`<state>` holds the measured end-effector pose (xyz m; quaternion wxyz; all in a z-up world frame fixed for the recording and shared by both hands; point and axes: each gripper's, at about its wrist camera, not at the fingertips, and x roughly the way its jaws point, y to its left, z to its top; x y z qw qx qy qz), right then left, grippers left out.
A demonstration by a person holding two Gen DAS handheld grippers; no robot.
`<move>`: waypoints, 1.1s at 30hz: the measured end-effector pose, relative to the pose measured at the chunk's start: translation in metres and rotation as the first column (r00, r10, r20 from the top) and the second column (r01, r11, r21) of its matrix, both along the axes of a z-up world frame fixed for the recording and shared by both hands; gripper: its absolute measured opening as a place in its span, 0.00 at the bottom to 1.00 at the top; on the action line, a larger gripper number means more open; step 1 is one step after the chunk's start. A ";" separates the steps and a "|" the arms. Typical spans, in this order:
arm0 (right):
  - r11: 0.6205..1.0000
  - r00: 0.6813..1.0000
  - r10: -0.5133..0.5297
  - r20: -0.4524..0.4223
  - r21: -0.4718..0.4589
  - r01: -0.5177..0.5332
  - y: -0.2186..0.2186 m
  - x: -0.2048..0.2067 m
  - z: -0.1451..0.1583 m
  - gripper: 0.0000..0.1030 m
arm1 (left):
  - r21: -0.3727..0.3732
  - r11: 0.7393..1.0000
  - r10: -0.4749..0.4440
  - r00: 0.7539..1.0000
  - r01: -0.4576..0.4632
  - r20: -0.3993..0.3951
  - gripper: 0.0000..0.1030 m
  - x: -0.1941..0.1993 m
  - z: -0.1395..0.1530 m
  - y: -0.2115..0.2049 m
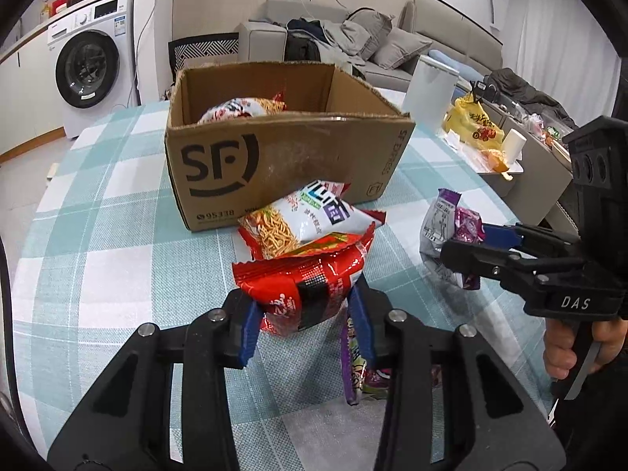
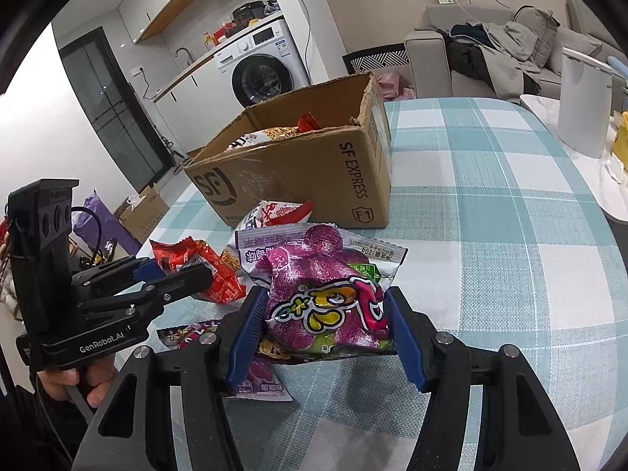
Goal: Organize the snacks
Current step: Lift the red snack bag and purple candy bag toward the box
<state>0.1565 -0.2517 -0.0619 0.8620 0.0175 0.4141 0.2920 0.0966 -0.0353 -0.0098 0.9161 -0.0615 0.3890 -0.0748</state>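
Observation:
My left gripper (image 1: 304, 306) is shut on a red snack packet (image 1: 302, 271), held just above the checked tablecloth (image 1: 98, 235). Behind it a white noodle-snack packet (image 1: 310, 216) leans against the open cardboard box (image 1: 274, 157), which holds more packets. My right gripper (image 2: 325, 314) is shut on a puffy purple snack packet (image 2: 318, 286). A grey-and-purple packet (image 2: 274, 247) lies behind it and another purple one (image 2: 259, 380) beneath. The left gripper (image 2: 184, 271) with the red packet (image 2: 219, 278) sits to its left, and the box (image 2: 314, 172) stands beyond.
A white canister (image 1: 429, 94) and a yellow bag (image 1: 475, 125) stand on a side table off the right edge. A purple packet (image 1: 355, 357) lies under the left gripper. A sofa and a washing machine are far behind the table.

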 end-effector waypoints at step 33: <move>0.993 0.987 0.011 0.159 0.111 -0.029 0.025 0.010 0.070 0.60 | -0.015 0.999 0.050 0.984 -0.048 0.172 0.35 0.011 0.083 0.036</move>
